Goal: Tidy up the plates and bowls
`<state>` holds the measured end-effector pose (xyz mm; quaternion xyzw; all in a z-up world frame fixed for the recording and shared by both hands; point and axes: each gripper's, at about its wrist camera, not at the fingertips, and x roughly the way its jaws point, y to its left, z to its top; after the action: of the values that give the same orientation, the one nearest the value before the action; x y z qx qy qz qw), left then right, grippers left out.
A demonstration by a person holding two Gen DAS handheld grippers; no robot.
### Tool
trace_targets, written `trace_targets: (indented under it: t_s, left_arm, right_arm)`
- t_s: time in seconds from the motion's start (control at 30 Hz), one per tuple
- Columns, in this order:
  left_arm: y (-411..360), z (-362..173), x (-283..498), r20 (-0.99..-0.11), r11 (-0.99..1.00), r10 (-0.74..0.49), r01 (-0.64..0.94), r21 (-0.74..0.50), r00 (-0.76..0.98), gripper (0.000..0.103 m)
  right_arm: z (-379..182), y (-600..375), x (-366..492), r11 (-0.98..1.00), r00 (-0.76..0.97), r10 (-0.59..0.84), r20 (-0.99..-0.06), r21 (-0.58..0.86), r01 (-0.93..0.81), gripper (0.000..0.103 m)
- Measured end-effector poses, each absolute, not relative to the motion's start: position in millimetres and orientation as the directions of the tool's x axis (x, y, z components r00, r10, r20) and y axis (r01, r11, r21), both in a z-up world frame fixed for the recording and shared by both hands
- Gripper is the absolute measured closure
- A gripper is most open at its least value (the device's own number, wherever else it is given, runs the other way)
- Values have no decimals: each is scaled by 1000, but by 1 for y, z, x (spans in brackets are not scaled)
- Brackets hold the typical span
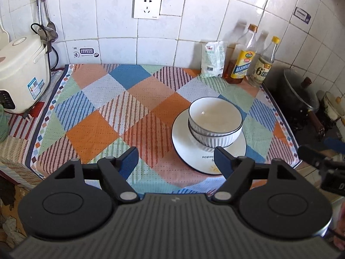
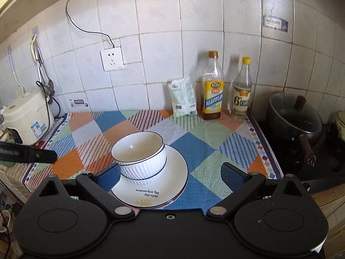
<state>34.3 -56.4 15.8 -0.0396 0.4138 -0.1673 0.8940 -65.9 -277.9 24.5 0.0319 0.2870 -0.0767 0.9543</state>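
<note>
Two white ribbed bowls with dark rims [image 1: 215, 121] sit nested, one inside the other, on stacked white plates [image 1: 183, 146] with a sun print. They rest on the patchwork cloth. My left gripper [image 1: 176, 160] is open and empty, hovering just in front of the plates. In the right wrist view the bowls [image 2: 140, 155] and plates [image 2: 174, 177] lie just ahead. My right gripper [image 2: 170, 176] is open and empty, its fingers to either side of the plates' near edge.
A rice cooker [image 1: 20, 73] stands at the left. A white packet [image 1: 212, 59] and two bottles [image 1: 243, 56] line the back wall. A lidded dark pot [image 2: 295, 118] sits on the stove at the right. The patchwork cloth [image 1: 103, 108] covers the counter.
</note>
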Motion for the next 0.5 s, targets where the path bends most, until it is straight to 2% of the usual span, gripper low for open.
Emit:
trace_targets:
  t_s: [0.13, 0.27, 0.5]
  left_arm:
    - [-55, 13, 30, -731, 947, -311, 258, -189, 607, 24]
    - [-55, 10, 26, -738, 952, -293, 254, -168, 608, 23]
    - [-56, 7, 24, -744, 957, -269, 257, -134, 612, 20]
  right_arm:
    - [26, -274, -73, 984, 840, -140, -525, 18, 175, 2]
    - [17, -275, -74, 980, 833, -128, -539, 58, 189, 2]
    - [11, -265, -75, 985, 829, -134, -544, 15, 169, 2]
